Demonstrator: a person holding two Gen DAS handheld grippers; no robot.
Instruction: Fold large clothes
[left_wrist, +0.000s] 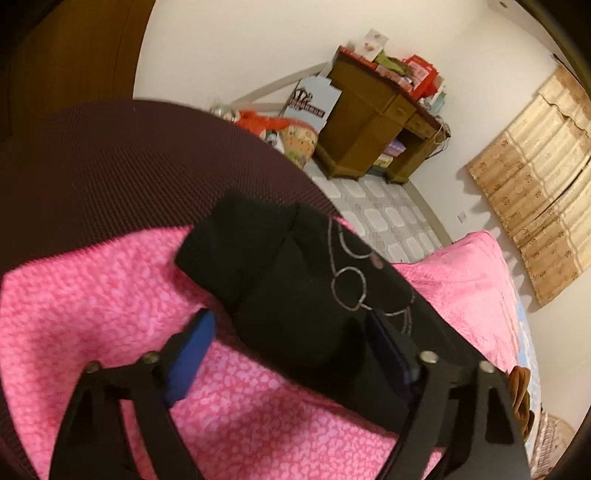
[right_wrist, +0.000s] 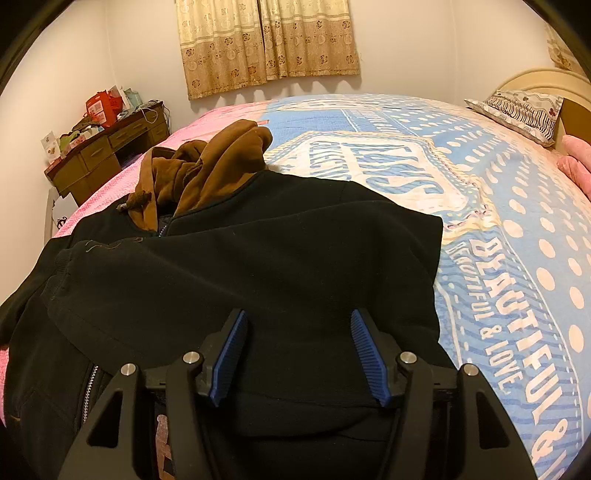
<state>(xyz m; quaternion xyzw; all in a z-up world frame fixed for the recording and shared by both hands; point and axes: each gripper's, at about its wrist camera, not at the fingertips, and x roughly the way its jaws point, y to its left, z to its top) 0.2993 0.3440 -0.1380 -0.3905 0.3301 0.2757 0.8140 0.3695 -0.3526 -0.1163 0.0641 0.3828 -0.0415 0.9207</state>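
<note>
Centre of both views: black jacket, partly folded, on the bed. Left gripper spread, sleeve between its pads, unpinched. Right gripper spread above the cloth. Risk: the loose sleeve may slide and undo the fold.

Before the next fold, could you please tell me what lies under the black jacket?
The black jacket lies on the bed, over a pink bedspread on one side and a blue printed quilt on the other. A brown garment emerges behind its collar. Anything else underneath is covered.
</note>
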